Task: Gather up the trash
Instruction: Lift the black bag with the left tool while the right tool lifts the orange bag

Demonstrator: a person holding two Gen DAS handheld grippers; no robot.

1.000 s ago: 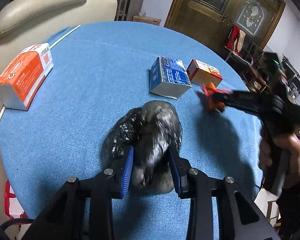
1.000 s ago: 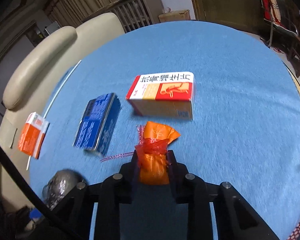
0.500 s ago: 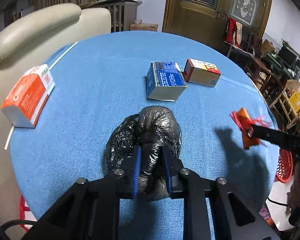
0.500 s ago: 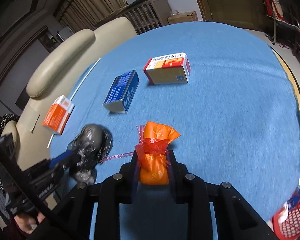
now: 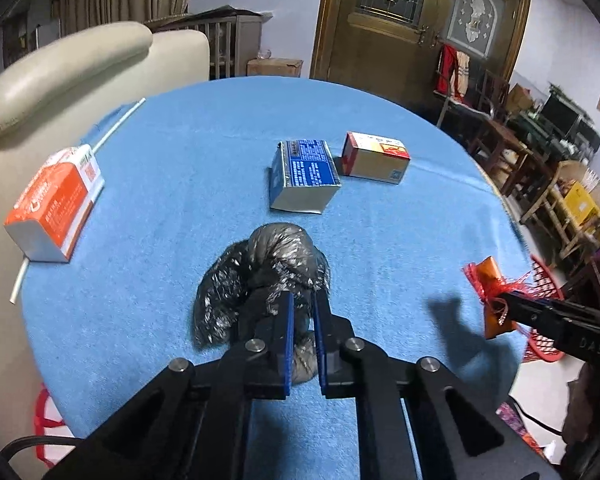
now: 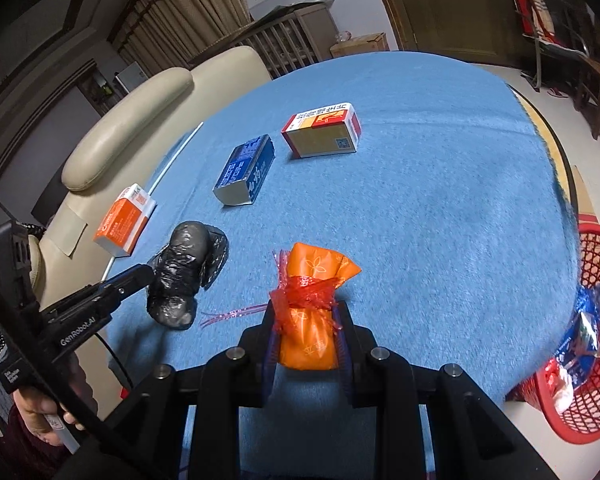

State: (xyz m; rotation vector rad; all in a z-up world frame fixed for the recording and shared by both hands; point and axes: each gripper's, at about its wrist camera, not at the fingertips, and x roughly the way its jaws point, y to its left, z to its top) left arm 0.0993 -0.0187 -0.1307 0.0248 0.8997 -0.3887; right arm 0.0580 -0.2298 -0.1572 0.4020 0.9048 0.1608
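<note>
**Both grippers loaded: black bag on the left, orange packet on the right**

Your left gripper (image 5: 301, 312) is pinched down on the black plastic bag (image 5: 266, 264), its blue pads squeezed nearly together with a fold of the crinkled film caught between them. The bag is a glossy, wrinkled lump, bunched into a rounded knob at its far end and spreading to the left, and it sits on the near middle of the blue worktop (image 5: 400, 220).

Your right gripper (image 6: 306, 332) is clamped on the orange packet (image 6: 310, 320), its jaws only as wide as the packet's lower half. The packet is bright orange with a faint flower print, cinched around the middle by a strip of red mesh whose thin strands trail off to the left. It is over the near edge of the worktop. From the left wrist view you see the same packet at the far right, beyond the worktop's rim.

Farther out, a blue box (image 5: 304, 176) lies near the centre of the worktop, with a red and white box (image 5: 376, 156) just beside it to the right. An orange and white carton (image 5: 54, 204) lies well apart at the left edge, on a thin white straw (image 5: 118, 122). A red mesh basket (image 6: 580, 360) with wrappers in it stands on the floor at the right, below the worktop's edge.
</note>
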